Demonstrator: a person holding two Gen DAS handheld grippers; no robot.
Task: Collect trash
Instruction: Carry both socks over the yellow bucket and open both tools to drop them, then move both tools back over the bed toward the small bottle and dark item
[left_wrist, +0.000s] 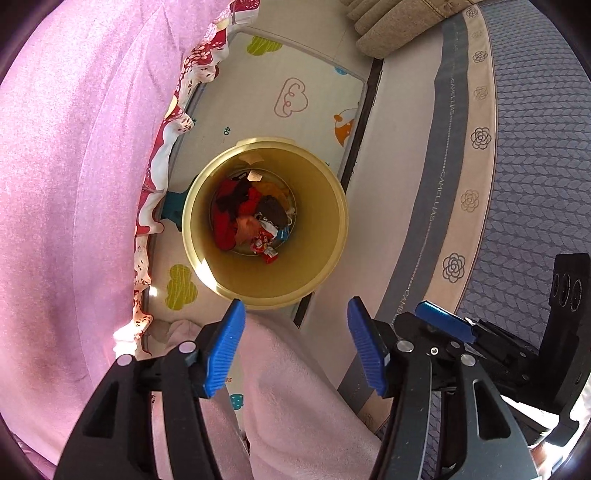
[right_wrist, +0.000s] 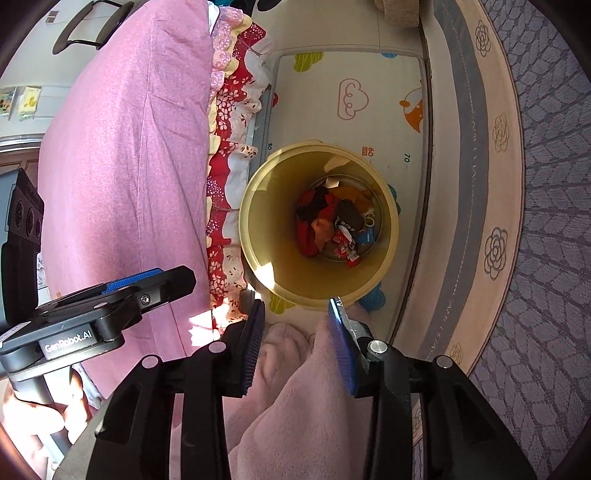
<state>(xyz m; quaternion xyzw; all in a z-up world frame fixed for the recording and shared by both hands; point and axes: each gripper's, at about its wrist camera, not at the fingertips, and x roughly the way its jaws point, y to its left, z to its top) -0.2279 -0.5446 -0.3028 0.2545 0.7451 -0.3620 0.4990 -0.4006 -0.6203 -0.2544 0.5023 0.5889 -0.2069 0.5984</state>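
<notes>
A yellow bin (left_wrist: 266, 288) (right_wrist: 280, 266) stands on the floor, seen from above in both wrist views. At its bottom lies trash (left_wrist: 251, 218) (right_wrist: 332, 225): red, orange and brown wrappers and scraps. My left gripper (left_wrist: 295, 306) hangs over the bin's near rim, open, with nothing between its blue pads. My right gripper (right_wrist: 297, 304) is beside it at the same rim, also open and holding nothing. Each shows at the edge of the other's view. Soft pink cloth (left_wrist: 288, 387) (right_wrist: 295, 406) lies below both grippers, apart from the pads.
A bed with a pink cover (left_wrist: 74, 184) (right_wrist: 129, 147) and a red flowered skirt runs along the left, close to the bin. The bin stands on a cartoon play mat (left_wrist: 295, 96) (right_wrist: 351, 92). A grey patterned rug (left_wrist: 535, 166) (right_wrist: 554, 221) lies to the right.
</notes>
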